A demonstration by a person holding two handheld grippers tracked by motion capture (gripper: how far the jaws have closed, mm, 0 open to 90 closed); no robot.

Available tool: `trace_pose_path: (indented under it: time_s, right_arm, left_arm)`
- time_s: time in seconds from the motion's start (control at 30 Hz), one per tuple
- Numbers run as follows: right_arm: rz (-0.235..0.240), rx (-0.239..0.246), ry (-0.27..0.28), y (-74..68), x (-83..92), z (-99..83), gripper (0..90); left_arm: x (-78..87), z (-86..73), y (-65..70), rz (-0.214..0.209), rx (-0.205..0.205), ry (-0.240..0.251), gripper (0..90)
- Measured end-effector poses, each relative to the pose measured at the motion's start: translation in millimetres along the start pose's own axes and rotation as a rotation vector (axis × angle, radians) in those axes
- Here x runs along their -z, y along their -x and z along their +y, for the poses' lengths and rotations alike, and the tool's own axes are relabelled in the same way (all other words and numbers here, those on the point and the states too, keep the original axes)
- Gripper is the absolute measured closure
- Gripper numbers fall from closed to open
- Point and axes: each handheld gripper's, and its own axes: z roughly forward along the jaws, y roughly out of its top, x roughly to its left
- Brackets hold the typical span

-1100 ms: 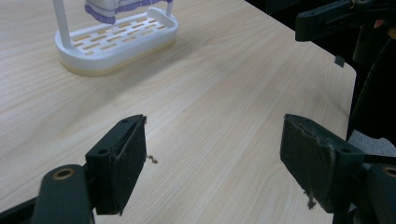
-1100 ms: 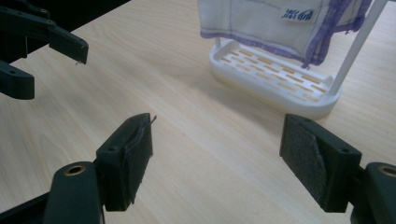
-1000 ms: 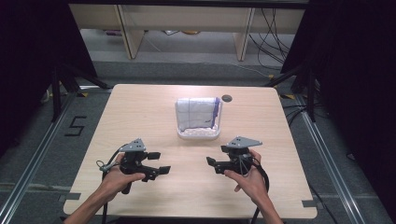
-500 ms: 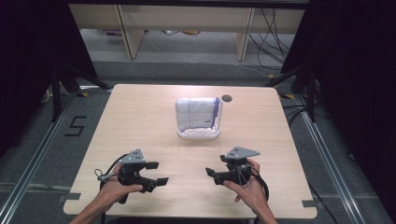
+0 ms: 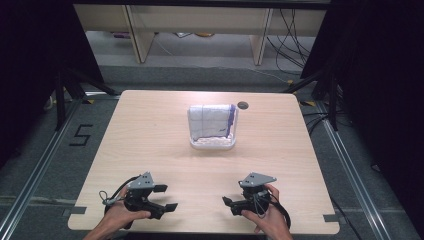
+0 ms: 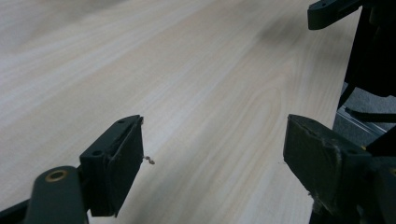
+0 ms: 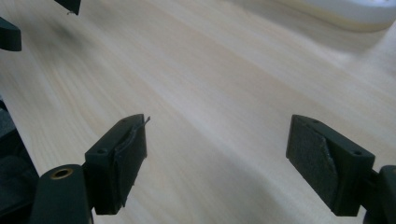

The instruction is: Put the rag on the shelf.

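Note:
A clear plastic box [image 5: 212, 142] stands at the middle of the wooden table [image 5: 150, 130], with a folded white cloth [image 5: 210, 122] with purple lines upright in it. Its white rim [image 7: 355, 11] shows at the top right of the right gripper view. My left gripper [image 5: 166, 197] [image 6: 215, 140] is low over the table's near edge, left of centre, open and empty. My right gripper [image 5: 229, 205] [image 7: 217, 140] is opposite it, right of centre, also low and open. Its jaws have just been opening wider with nothing between them. The two grippers point at each other.
A small dark round hole [image 5: 243, 105] lies in the table just behind the box. The near table edge is right under both hands. Off the table's left side a "5" [image 5: 81, 135] is marked on the floor. Cables [image 5: 295, 35] lie on the floor behind the table.
Both hands have drawn back toward the near edge of the table and sunk lower. The box and cloth have not moved.

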Motion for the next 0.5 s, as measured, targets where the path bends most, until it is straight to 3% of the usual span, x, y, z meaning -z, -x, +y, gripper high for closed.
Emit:
trace_pose_path:
  time_s: [0.07,0.1,0.17,0.2,0.27,0.3,0.33,0.47,0.5]
  right_arm:
    - [0.008,0.015,-0.007,-1.0,-0.8,-3.1,20.2]
    - [0.004,-0.004,-0.011,-2.8,-0.2,-4.8,19.9]
    - [0.012,0.025,-0.011,-2.3,-1.3,-7.9,19.4]
    - [0.004,-0.003,-0.025,-4.9,0.3,-9.6,19.2]
    - [0.005,0.019,-0.016,-4.9,-0.1,-13.4,19.0]
    - [0.000,0.003,-0.028,-6.5,1.8,-14.4,18.7]
    - [-0.001,0.022,-0.018,-5.7,1.6,-16.1,18.3]
    - [0.000,0.001,-0.030,-8.3,4.2,-18.9,18.1]
    - [-0.005,0.016,-0.020,-7.4,4.3,-18.8,18.0]
  left_arm:
    - [-1.3,-3.4,2.6,0.006,-0.016,-0.020,19.3]
    - [-1.6,-4.8,4.5,0.010,-0.025,-0.028,19.1]
    - [-2.5,-6.7,8.2,0.006,-0.034,-0.033,18.6]
    - [-2.3,-7.2,9.7,0.006,-0.045,-0.039,18.5]
    - [-2.9,-7.9,12.7,0.004,-0.062,-0.044,18.4]
    - [-3.1,-8.0,13.1,0.006,-0.071,-0.051,18.4]
    - [-4.0,-8.3,13.3,0.009,-0.074,-0.050,18.3]
    - [-5.8,-8.8,13.4,0.003,-0.064,-0.049,18.3]
    - [-5.0,-8.6,11.8,0.011,-0.078,-0.064,18.3]
